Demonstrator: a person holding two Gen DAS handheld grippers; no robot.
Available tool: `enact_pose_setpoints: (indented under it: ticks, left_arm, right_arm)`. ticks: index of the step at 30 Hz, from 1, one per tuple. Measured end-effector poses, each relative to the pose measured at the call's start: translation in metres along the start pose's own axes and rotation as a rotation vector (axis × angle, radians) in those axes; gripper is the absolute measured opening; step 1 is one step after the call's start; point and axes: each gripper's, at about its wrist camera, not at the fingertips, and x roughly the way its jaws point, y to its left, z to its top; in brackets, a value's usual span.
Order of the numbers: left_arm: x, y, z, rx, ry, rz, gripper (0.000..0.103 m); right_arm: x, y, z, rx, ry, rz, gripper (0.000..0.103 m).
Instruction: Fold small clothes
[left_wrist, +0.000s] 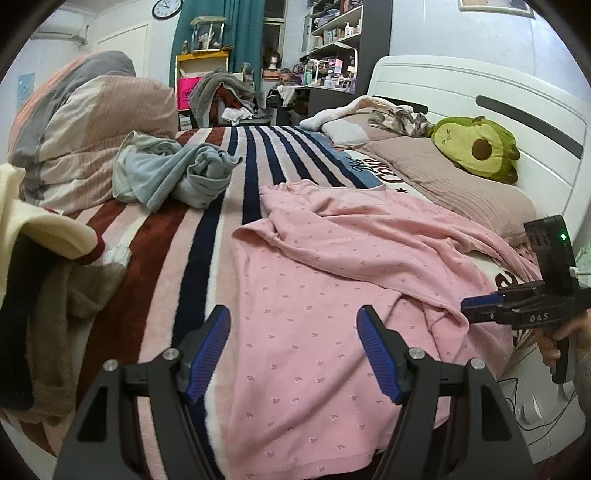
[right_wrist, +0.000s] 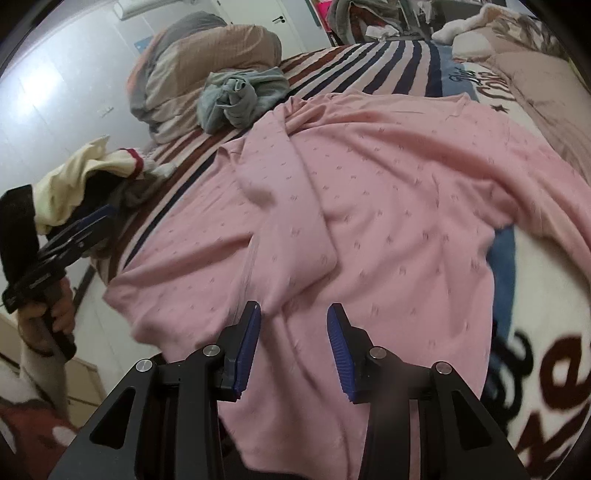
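Right gripper (right_wrist: 291, 347): fingers (right_wrist: 248, 347) stood partly apart with nothing between the pads, hanging over the near part of the pink top (right_wrist: 369, 206). Left gripper (left_wrist: 293, 354): fingers (left_wrist: 207, 354) were wider apart, also empty, above the top's near-left area, near the edge where it met the striped blanket (left_wrist: 155, 280).

The pink top lay spread on the bed over that blanket, near side toward both cameras. It wasn't flat: a sleeve or flap (right_wrist: 295, 221) was doubled over the middle, and ridges ran toward the far right.

My read on the step: smooth first, then fold. Pinching a single layer at a hem corner or a sleeve end should work better than grabbing a bunched ridge, which would likely drag two layers along. Both grippers would want matching corners so the fold line comes out straight. The right view was slightly blurred, so which edge sat under the pads I couldn't tell.

Pose: both grippers pitched downward toward the bed. A hand (right_wrist: 55, 314) held the left one by its handle off the bed's near-left edge. The right one came in from the right side.

The grey-blue garment (left_wrist: 177, 177) lay crumpled at the far left, well apart. The cream and dark pile (left_wrist: 37, 236) sat at the left edge, unfolded.
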Motion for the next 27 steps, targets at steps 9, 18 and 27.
enact_pose_setpoints:
  ticks: [9,18,27]
  left_arm:
    - [-0.007,-0.007,0.002,0.005,-0.007,-0.012,0.067]
    - [-0.006,-0.007,0.003,-0.025,0.009,0.02,0.068]
    - [-0.012,-0.018,0.004,-0.015,-0.001,0.004,0.068]
  right_arm:
    - [0.003,0.013,-0.022,-0.053,0.012,-0.039,0.032]
    - [-0.014,0.02,-0.023,-0.118,-0.018,-0.119,0.001]
    - [-0.018,0.023,-0.032,-0.101,0.002,-0.052,0.004]
